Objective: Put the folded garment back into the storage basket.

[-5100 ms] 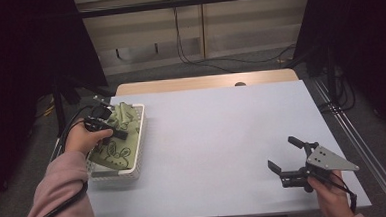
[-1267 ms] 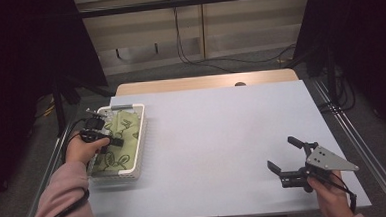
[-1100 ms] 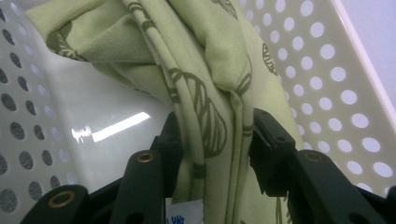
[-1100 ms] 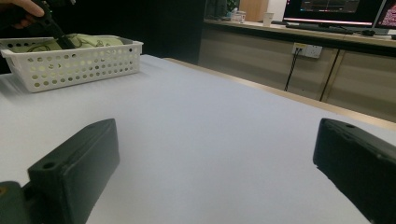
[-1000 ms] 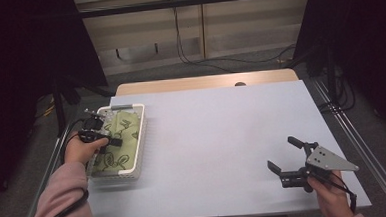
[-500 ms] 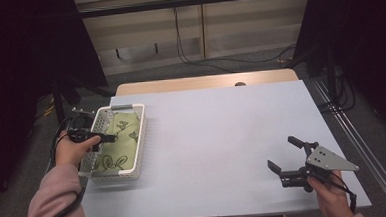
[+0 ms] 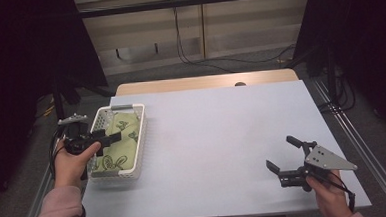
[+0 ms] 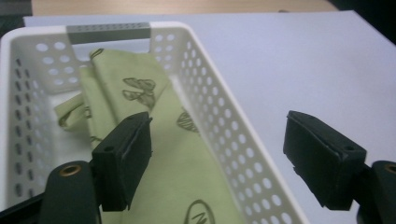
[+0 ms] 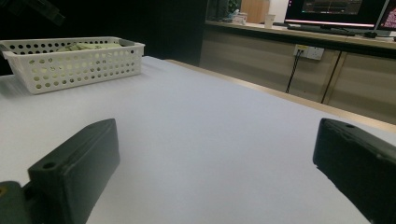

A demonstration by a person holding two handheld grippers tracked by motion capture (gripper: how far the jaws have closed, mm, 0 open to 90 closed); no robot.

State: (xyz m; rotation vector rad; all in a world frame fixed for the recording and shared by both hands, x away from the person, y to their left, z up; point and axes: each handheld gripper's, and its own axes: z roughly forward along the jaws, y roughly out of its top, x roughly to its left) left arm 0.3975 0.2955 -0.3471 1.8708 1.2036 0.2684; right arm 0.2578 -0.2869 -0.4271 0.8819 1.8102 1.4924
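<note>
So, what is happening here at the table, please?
A person works with a gripper in each hand. The green cloth lies inside the white basket at the table's left edge. The left gripper is above the basket; its jaws have just been opening, and nothing is between them. The right gripper hangs open over the bare table, apart from the basket.

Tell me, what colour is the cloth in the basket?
The cloth is light green with dark leafy prints, clearest in the left gripper view.

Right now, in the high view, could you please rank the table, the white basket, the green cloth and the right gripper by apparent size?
1. table
2. white basket
3. green cloth
4. right gripper, roughly the cloth's size; unsure.
</note>
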